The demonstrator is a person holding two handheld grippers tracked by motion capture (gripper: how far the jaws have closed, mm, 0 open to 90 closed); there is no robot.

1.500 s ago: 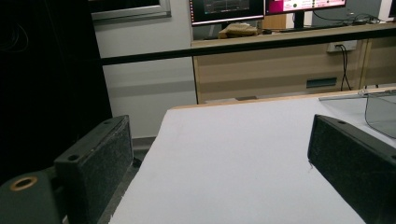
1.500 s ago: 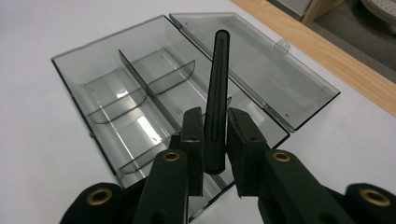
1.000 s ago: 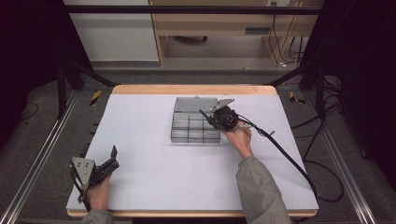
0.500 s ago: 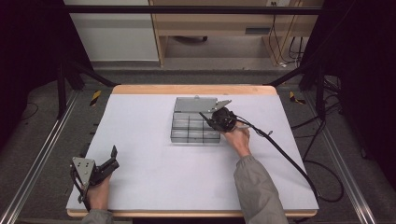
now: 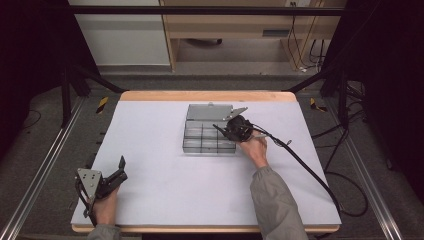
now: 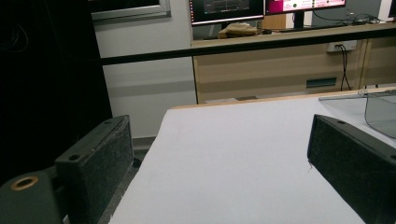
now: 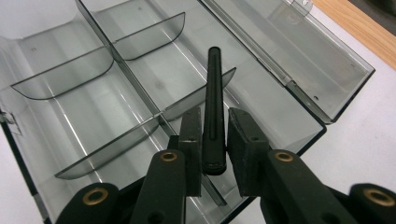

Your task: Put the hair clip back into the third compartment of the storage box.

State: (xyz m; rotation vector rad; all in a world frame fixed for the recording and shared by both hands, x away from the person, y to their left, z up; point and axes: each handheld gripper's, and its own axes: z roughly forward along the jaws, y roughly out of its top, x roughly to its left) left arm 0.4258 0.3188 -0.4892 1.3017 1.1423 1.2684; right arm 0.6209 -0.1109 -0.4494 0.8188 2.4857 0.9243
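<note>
Holding item one: a slim black stick [image 7: 213, 107], clamped between the pads of my right gripper [image 7: 212, 140], its far end pointing out over the clear compartment box [image 5: 210, 136] at mid-tabletop [image 5: 165, 200].

Item two: the box itself, lid [image 7: 299, 56] folded open and lying flat beside the tray, curved dividers [image 7: 65, 77] upright, compartments bare as far as I can see.

Item three: my left gripper [image 5: 117, 170], fingers apart, nothing between them, resting near the tabletop's near left corner, well apart from the box.

Step in hand, as I judge it: carrying the stick to a compartment. Next move calls for lowering it level between two dividers, then parting the fingers.
</note>
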